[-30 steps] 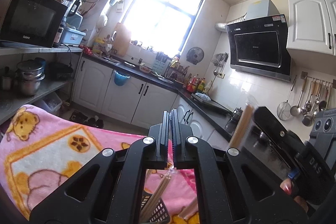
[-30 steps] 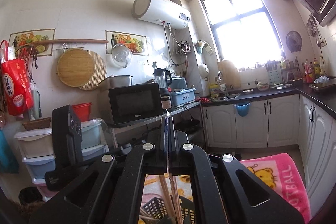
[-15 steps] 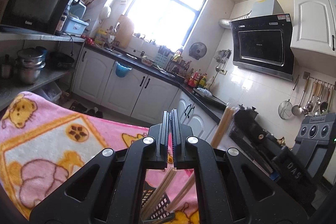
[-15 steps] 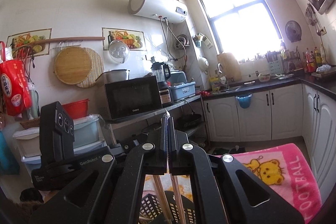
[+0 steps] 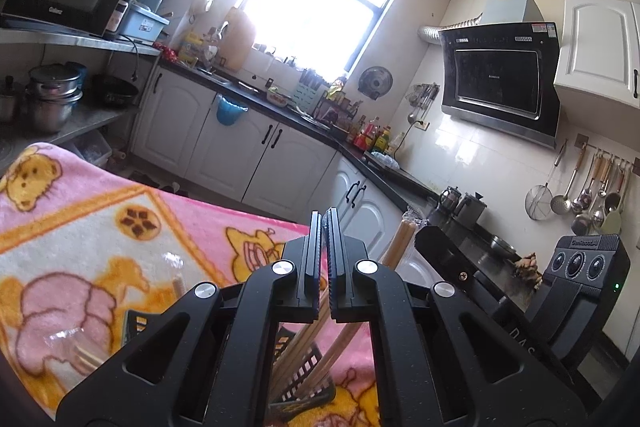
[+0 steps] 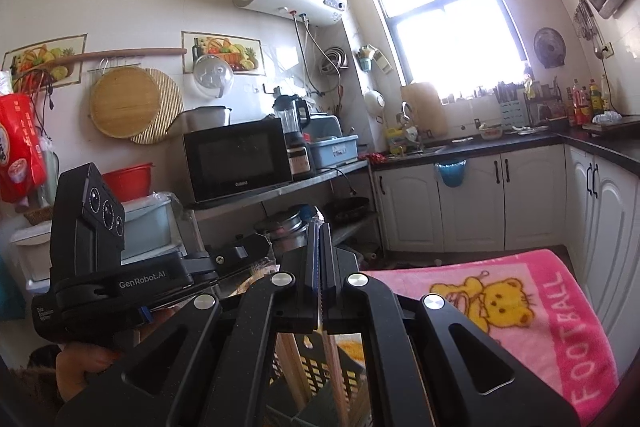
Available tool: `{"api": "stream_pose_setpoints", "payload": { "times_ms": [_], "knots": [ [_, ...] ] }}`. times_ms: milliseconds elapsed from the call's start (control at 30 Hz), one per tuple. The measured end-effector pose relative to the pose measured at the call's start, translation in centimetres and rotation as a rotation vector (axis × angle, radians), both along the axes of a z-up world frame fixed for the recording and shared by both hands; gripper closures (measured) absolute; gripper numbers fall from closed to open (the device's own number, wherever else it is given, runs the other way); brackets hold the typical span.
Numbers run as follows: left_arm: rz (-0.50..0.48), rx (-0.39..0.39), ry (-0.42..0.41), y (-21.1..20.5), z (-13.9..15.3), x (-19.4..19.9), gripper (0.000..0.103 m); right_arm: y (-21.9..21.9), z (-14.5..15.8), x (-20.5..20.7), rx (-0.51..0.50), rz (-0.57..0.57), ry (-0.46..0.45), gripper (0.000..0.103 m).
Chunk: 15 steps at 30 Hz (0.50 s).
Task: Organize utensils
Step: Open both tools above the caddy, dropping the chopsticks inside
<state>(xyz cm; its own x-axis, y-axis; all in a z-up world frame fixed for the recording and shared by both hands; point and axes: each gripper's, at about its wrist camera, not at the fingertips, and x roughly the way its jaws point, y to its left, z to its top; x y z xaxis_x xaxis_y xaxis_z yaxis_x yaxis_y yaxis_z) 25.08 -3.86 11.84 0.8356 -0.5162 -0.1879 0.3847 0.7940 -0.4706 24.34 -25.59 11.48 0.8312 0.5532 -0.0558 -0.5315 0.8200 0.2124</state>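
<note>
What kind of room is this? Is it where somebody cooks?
Yes, it looks like a home kitchen. There is a range hood on the wall, ladles and a strainer hanging on a rail, and a microwave on a shelf near the sink counter.

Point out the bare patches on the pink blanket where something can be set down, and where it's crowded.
Free: the far stretch of the pink cartoon blanket, from the bear print to the diamond print, and the bear-and-FOOTBALL end in the right wrist view. Crowded: around the black slotted plastic basket holding wooden chopsticks, and the clear plastic wrapper beside it.
</note>
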Motion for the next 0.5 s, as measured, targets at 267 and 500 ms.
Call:
{"api": "stream_pose_setpoints", "payload": {
  "times_ms": [267,500],
  "knots": [
    [0.001,0.034,0.017,-0.5,-0.7,-0.6,0.102,-0.5,-1.4,-0.5,-0.006,-0.027,0.051,0.102],
    [0.017,0.082,0.024,-0.9,-1.1,-1.3,0.102,-1.1,-2.6,-0.9,-0.029,-0.054,0.109,0.102]
  ]
}}
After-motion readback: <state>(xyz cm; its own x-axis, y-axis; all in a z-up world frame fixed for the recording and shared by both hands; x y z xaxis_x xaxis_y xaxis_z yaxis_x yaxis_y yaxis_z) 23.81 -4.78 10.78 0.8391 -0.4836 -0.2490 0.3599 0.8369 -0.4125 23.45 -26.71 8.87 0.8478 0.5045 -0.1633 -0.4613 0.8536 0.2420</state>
